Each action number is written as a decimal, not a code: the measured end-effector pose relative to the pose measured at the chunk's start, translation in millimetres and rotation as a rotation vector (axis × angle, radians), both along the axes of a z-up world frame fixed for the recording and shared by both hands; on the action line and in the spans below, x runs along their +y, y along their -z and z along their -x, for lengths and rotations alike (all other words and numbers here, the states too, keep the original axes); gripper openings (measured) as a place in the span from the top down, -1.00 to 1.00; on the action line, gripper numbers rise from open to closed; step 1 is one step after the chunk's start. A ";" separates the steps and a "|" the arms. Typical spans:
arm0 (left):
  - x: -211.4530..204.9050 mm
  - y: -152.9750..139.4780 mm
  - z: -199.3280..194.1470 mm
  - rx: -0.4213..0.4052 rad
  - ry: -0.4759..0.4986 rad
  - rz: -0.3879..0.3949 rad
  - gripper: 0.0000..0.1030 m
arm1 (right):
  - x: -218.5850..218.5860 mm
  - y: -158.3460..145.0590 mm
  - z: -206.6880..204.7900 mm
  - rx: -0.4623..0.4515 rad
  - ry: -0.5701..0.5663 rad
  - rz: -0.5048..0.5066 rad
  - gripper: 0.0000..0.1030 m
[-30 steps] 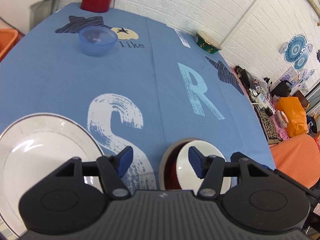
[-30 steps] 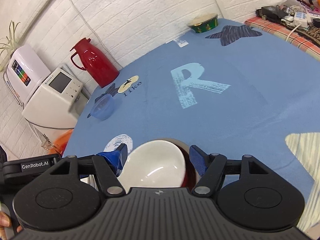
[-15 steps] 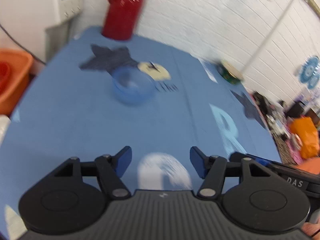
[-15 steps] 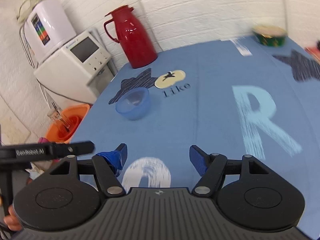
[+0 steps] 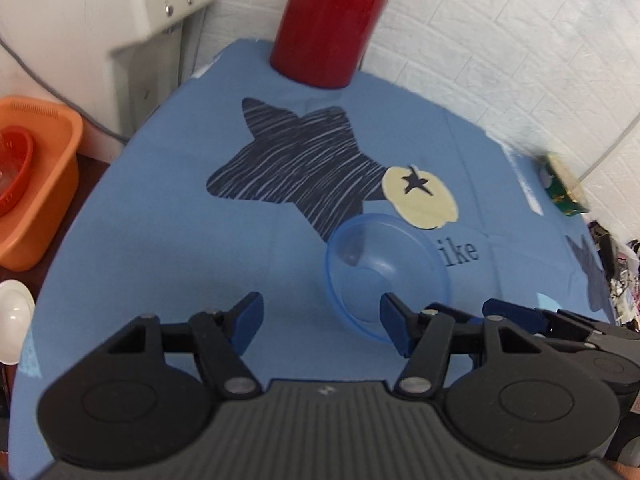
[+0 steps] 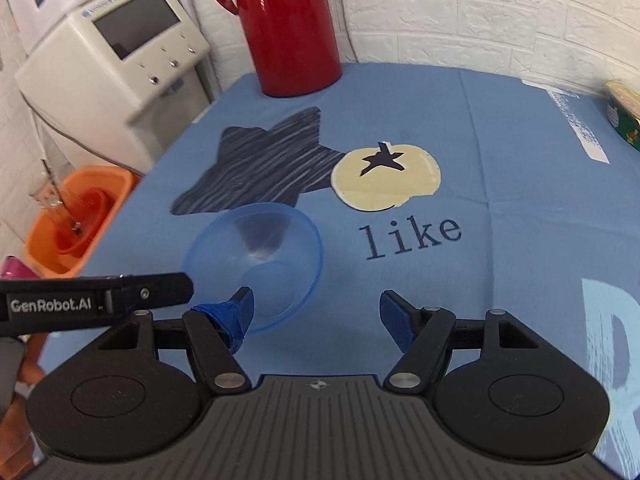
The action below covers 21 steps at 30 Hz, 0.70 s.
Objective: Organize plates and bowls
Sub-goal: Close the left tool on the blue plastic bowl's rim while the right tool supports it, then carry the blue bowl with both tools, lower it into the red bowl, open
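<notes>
- Translucent blue plastic formed the bowl [image 5: 386, 270] [image 6: 256, 264], which sat upright on the blue tablecloth [image 5: 160, 248] [image 6: 500, 160], toward the table's far-left corner, with its far rim overlapping the lower tip of the printed dark star [image 5: 304, 166] [image 6: 260, 164] and beside the cream apple print [image 5: 420, 198] [image 6: 386, 178].
- The left gripper [image 5: 322, 318] stood wide open and held nothing; its right fingertip [image 5: 394, 326] lay over the bowl's near rim in the left wrist view, and whether it touched could not be told.
- The right gripper [image 6: 316, 310] was also spread wide and empty; its left fingertip [image 6: 240, 312], wrapped in blue tape, overlapped the bowl's near rim in the right wrist view, contact unclear.
- The bowl lay between the two grippers, the left gripper's body reaching in from the left of the right wrist view.
- A red thermos [image 5: 328, 20] [image 6: 286, 28] stood at the far edge of the table, against the white brick wall.
- A green tin [image 5: 564, 190] [image 6: 624, 116] sat near the far-right edge.
- Off the table's left edge were a white machine [image 5: 120, 12] [image 6: 112, 76] and an orange basin [image 5: 36, 184] [image 6: 80, 216].
</notes>
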<state>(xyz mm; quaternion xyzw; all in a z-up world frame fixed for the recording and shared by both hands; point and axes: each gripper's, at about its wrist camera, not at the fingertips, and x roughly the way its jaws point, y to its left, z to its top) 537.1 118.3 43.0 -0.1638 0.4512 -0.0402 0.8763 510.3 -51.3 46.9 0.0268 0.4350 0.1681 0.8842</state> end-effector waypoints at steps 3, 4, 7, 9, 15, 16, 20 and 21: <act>-0.2 12.4 -14.4 0.024 -0.008 -0.018 -0.21 | 0.4 10.3 -15.2 0.015 0.017 0.007 -0.08; 0.0 15.9 -17.3 0.028 -0.014 -0.023 -0.21 | 1.3 12.7 -18.9 0.013 0.020 0.006 -0.08; 1.1 23.9 -23.3 0.043 -0.025 -0.029 -0.21 | 6.0 18.3 -26.3 0.011 0.017 0.003 -0.05; 2.8 27.5 -24.4 0.044 -0.038 -0.030 -0.21 | 7.1 22.4 -29.2 0.020 0.016 -0.017 0.00; 5.2 30.0 -23.0 0.037 -0.017 -0.014 0.29 | 14.2 22.2 -25.7 0.022 -0.016 -0.031 0.13; 5.8 30.3 -23.1 0.043 -0.015 0.003 0.60 | 16.7 21.6 -25.2 0.026 -0.024 -0.042 0.14; 1.1 30.2 -20.0 0.045 0.000 -0.014 1.00 | 28.1 22.1 -20.6 0.040 -0.055 -0.044 0.18; 1.5 30.0 -18.1 0.046 0.001 -0.011 1.00 | 28.6 22.8 -19.8 0.041 -0.054 -0.044 0.18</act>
